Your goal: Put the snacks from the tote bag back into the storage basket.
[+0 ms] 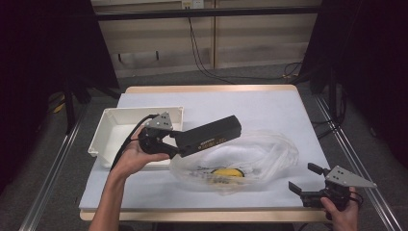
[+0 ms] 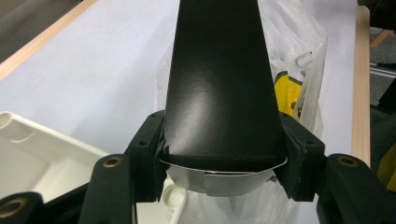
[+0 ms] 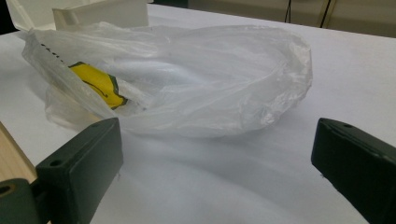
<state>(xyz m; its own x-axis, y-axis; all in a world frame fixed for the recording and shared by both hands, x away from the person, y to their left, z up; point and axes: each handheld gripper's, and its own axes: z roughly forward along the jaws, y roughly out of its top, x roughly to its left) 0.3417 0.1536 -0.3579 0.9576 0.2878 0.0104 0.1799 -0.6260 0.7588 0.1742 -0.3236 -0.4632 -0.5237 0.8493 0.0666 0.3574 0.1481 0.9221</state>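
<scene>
Pointing up-right over bag: box (long axis).

Left gripper: raised, pointing right, jaws clamped on a long black box.
Left forearm: reaches up from the bottom edge.
Right gripper: low, jaws wide apart, holding nothing.

White tray sits near the table's left edge, long side toward the middle. Clear plastic bag lies crumpled toward the front edge, right of centre; a yellow item shows through its front side. Table top is white with a wooden rim. Black cables run across the floor beyond the far edge.
</scene>
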